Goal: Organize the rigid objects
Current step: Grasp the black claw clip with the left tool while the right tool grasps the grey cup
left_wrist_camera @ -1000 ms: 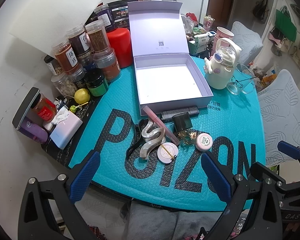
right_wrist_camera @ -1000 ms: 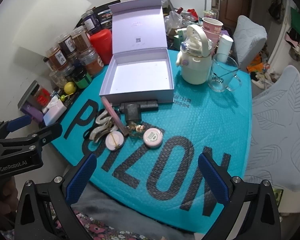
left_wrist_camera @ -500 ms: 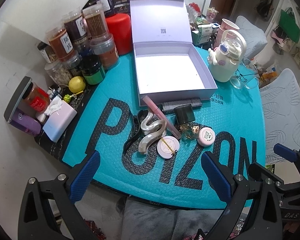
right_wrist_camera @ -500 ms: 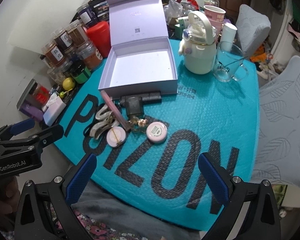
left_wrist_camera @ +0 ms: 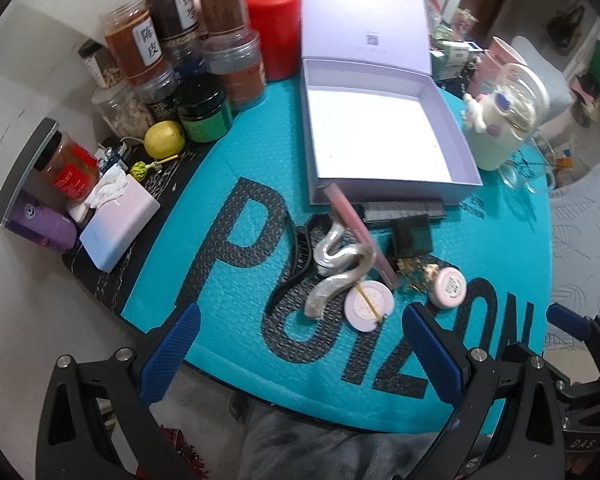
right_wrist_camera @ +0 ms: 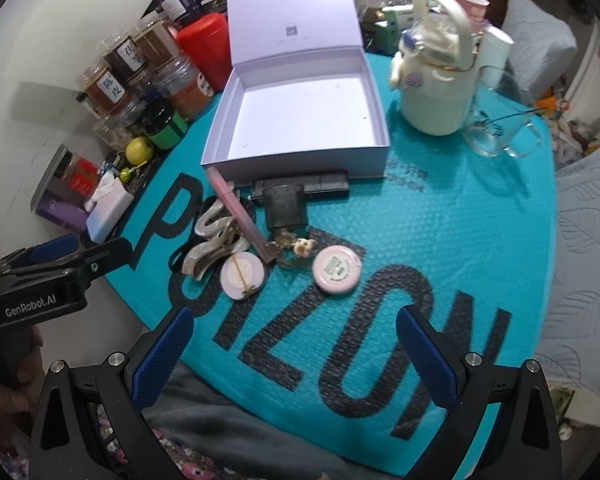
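Note:
An open, empty lilac box (left_wrist_camera: 380, 136) (right_wrist_camera: 304, 116) stands on the teal mat (left_wrist_camera: 228, 288). In front of it lies a cluster: a silver wavy hair clip (left_wrist_camera: 336, 264) (right_wrist_camera: 212, 240), a pink tube (left_wrist_camera: 360, 232) (right_wrist_camera: 240, 212), a black square case (left_wrist_camera: 412, 234) (right_wrist_camera: 284, 206), a flat black bar (left_wrist_camera: 400, 210), a lilac round compact (left_wrist_camera: 368, 300) (right_wrist_camera: 244, 276), a pink round tin (left_wrist_camera: 448, 286) (right_wrist_camera: 336, 270) and a small gold charm (right_wrist_camera: 296, 248). My left gripper (left_wrist_camera: 300, 352) and right gripper (right_wrist_camera: 296, 356) hang open and empty near the front edge, apart from the cluster.
Spice jars (left_wrist_camera: 180, 36), a red canister (left_wrist_camera: 274, 32), a lemon (left_wrist_camera: 164, 140) and a pink-blue box (left_wrist_camera: 120, 224) crowd the left. A cream kettle-shaped bottle (right_wrist_camera: 436, 76) and a glass mug (right_wrist_camera: 496, 128) stand right of the box. Padded chairs (right_wrist_camera: 580, 240) lie beyond the table's right edge.
Both grippers have moved forward and lower toward the cluster, which now looks larger. The objects on the table have not moved. Both stay open.

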A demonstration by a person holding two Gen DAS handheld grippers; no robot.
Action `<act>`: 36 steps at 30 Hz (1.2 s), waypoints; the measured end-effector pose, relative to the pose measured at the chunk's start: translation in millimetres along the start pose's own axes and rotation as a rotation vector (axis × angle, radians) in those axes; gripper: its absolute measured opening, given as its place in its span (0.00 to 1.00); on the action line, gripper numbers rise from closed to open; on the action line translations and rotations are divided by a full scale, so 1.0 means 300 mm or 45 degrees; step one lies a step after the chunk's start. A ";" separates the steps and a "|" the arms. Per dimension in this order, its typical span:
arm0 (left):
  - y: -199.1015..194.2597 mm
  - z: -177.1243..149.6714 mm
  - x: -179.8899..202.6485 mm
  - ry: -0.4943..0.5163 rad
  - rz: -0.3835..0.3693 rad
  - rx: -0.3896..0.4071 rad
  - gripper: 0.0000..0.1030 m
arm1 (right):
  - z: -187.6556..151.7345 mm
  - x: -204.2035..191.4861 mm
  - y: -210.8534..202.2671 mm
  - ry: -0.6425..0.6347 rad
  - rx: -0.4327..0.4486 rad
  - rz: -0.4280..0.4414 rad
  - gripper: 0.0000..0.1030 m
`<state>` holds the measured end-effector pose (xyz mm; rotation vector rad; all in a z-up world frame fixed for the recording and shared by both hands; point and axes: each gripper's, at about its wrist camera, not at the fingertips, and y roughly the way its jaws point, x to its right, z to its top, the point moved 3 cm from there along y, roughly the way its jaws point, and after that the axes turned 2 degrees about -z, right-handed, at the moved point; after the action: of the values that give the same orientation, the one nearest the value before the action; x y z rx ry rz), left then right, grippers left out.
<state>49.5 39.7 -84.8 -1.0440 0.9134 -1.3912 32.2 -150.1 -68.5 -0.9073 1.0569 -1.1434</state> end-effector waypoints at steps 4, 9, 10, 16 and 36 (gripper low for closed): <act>0.041 0.027 -0.025 -0.017 -0.002 -0.013 1.00 | 0.030 -0.003 0.045 -0.008 -0.024 0.024 1.00; 0.118 0.051 -0.053 -0.024 -0.018 -0.043 1.00 | 0.062 -0.008 0.106 -0.024 -0.046 0.027 1.00; 0.135 0.053 -0.058 -0.022 -0.016 -0.050 1.00 | 0.066 -0.008 0.120 -0.026 -0.051 0.029 1.00; 0.256 0.050 -0.100 -0.007 0.010 -0.126 0.92 | 0.075 0.005 0.206 -0.018 -0.094 0.036 1.00; 0.505 0.074 -0.047 0.270 -0.021 -0.187 0.44 | 0.087 0.098 0.357 0.011 -0.202 -0.055 0.98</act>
<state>117.7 41.6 -222.7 -1.0279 1.1792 -1.4858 87.2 -157.5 -168.3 -1.0547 1.1524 -1.1114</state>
